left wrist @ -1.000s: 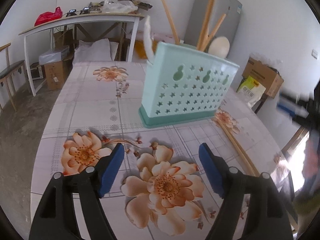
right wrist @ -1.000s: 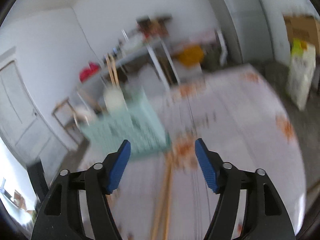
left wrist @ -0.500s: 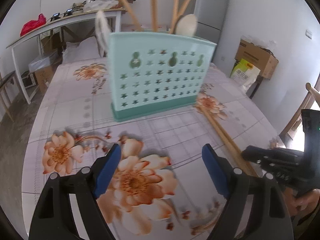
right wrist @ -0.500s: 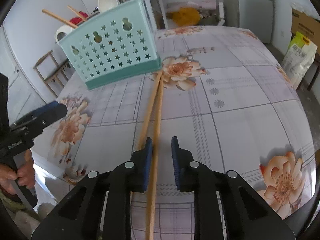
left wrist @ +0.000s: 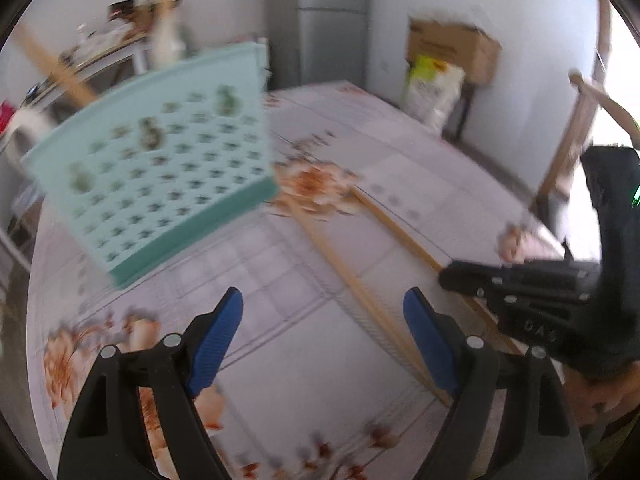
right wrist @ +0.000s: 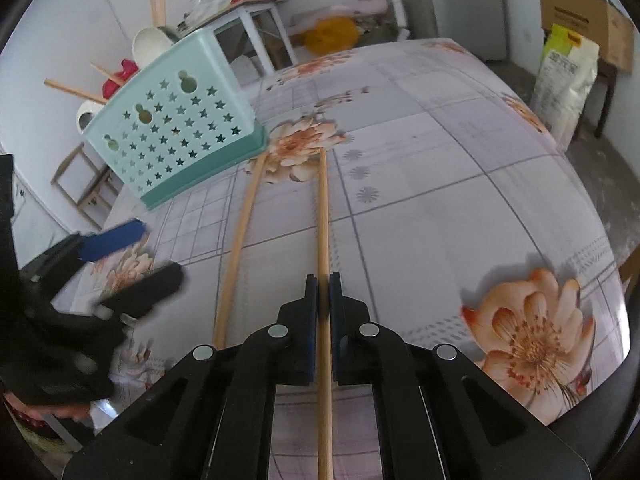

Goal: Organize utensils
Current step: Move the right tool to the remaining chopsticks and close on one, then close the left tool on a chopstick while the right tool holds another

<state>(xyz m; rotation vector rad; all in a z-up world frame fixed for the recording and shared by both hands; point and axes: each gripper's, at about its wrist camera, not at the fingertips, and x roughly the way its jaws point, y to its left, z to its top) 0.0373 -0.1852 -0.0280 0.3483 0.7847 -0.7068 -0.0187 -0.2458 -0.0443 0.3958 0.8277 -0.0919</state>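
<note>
Your right gripper (right wrist: 324,280) has its jaws pinching one chopstick (right wrist: 322,208) partway along its length; lift it level so the far tip clears the counter (right wrist: 440,200) without swinging. Your left gripper (left wrist: 322,320) is spread and empty above the second chopstick (left wrist: 360,292); lower it squarely over that stick. Beyond both stands the teal utensil holder (right wrist: 176,128), your likely drop point.

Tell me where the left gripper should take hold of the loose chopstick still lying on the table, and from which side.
Probably at its near half, from above. The loose chopstick lies flat on the tablecloth, its far tip close to the holder, so only its long sides offer a grip. The open left gripper should straddle it crosswise, clear of the right gripper, shut on the other chopstick.
</note>
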